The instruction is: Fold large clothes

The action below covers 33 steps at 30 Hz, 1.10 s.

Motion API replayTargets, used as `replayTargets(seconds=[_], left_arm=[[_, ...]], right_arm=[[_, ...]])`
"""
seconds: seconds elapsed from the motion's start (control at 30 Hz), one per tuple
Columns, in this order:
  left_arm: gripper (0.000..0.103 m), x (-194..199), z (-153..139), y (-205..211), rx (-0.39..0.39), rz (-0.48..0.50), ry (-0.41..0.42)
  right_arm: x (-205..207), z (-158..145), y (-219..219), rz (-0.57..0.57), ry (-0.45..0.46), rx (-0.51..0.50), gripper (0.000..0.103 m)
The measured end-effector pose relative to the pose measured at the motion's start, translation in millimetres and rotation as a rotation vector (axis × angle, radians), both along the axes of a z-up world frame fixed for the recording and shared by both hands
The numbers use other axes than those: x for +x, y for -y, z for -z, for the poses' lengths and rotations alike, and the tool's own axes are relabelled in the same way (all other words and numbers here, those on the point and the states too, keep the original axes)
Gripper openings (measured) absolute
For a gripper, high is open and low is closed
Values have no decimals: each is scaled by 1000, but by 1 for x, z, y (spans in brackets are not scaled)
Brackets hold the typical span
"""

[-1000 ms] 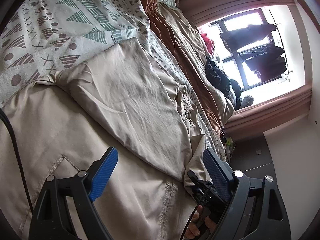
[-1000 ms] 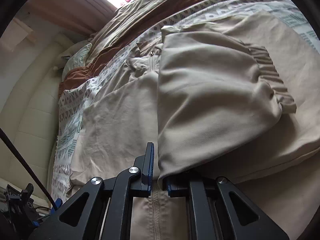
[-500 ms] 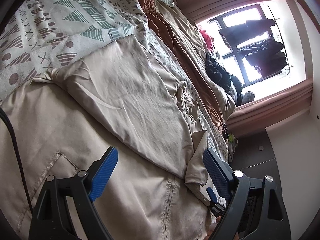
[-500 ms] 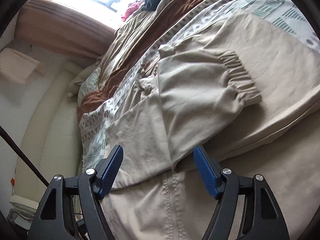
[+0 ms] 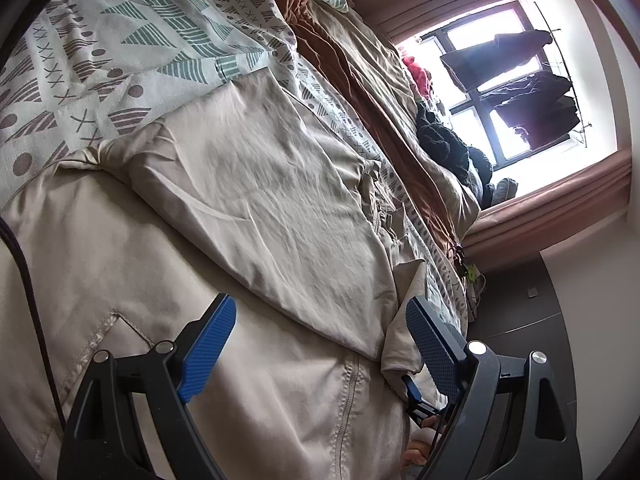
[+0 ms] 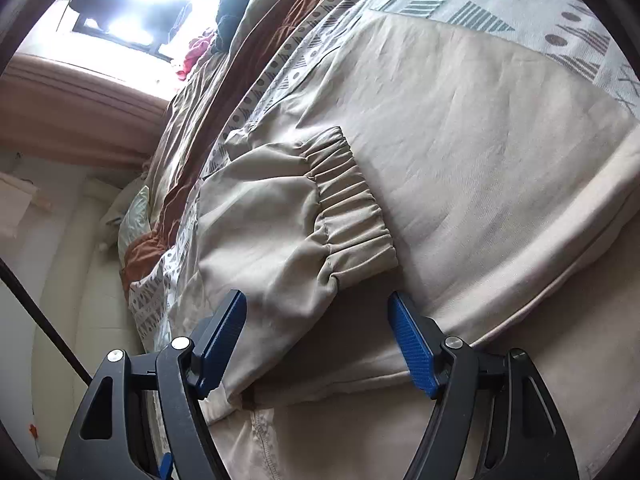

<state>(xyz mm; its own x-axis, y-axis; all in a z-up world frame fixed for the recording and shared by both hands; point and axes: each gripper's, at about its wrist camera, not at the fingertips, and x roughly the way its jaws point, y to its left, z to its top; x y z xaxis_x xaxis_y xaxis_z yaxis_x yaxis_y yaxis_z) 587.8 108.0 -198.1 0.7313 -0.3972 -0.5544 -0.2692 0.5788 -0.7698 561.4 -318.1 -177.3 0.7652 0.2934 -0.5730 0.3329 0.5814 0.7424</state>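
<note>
No words, labels, brand marks or numbers can be read in either wrist view. The only marks are printed patterns on the bedsheet [image 5: 120,52]: rows of small crosses, dots and striped triangles, which are ornament and not writing. The beige jacket [image 6: 460,152] spread on it shows plain cloth, with no tag or logo to be made out.
</note>
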Motion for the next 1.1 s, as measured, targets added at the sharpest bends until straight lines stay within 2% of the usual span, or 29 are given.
replayTargets(seconds=[0.03,0.1,0.13,0.17,0.23,0.4,0.5,0.63,0.8,0.9,0.93,0.97,1.0,1.03,1.07,1.1], left_arm=[[88,0,0,-1,4,-1,0],[88,0,-2,-1,10,15,8],[88,0,-4,0,20,27,10],[88,0,-6,1,37,31,6],[88,-2,-8,1,57,35,4],[88,-8,-8,-12,64,10,-2],[88,-13,-8,-24,69,-17,-6],[88,-21,-6,-44,65,-53,-9],[88,-26,-1,-63,51,-77,-23],[88,-29,-1,-68,45,-80,-24],[88,-29,-2,-70,43,-80,-22],[88,-29,-2,-71,40,-80,-21],[88,-30,-2,-72,39,-80,-20],[88,-30,-3,-72,37,-80,-19],[88,-30,-3,-73,36,-82,-18],[88,-31,-3,-74,34,-83,-18]], right_arm=[[3,0,1,8,14,2,70],[12,2,1,10,24,0,38],[16,4,0,-5,38,13,10],[15,3,-1,-3,54,12,6],[11,-10,-11,7,111,-46,4],[4,-54,-64,-79,248,-146,3],[-1,-66,-95,-122,287,-161,3],[-2,-65,-129,-166,294,-145,3],[11,-55,-172,-242,236,-137,3],[36,-47,-196,-303,140,-147,8],[41,-45,-201,-322,116,-140,14],[45,-42,-206,-341,102,-125,34],[47,-39,-211,-357,100,-108,49],[50,-38,-215,-367,104,-100,80],[52,-38,-217,-371,106,-103,86],[56,-38,-217,-378,100,-111,86]])
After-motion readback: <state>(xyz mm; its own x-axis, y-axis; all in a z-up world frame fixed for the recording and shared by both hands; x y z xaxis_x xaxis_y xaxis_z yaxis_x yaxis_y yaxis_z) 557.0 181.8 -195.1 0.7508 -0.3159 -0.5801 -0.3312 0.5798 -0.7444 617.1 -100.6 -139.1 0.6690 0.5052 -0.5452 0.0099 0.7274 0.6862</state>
